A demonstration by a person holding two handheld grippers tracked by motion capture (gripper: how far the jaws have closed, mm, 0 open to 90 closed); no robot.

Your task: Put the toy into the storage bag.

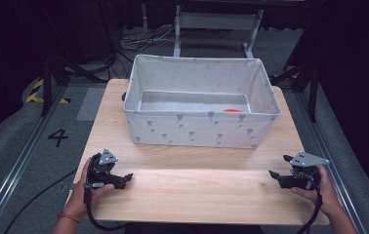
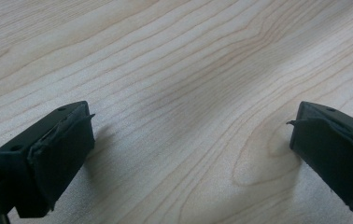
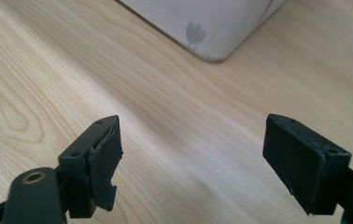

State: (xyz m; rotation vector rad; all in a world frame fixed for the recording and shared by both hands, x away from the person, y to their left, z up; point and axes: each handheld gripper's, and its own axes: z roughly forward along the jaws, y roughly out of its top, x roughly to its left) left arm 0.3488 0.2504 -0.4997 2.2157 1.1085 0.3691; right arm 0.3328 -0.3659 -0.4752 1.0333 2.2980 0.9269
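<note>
Pale wooden table (image 1: 192, 185), grey fabric bin (image 1: 199, 129) at its far half. Small orange thing (image 1: 232, 110) inside, by the near wall toward the right, mostly hidden behind the rim, shape unclear. Left gripper (image 1: 126, 178) low at the near left edge, jaws spread wide, nothing between. Right gripper (image 1: 275, 171) at the near right, likewise spread and empty, facing a bin corner cut off at the top.

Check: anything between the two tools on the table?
Nothing. High view shows bare wooden table between left tool and right tool.
</note>
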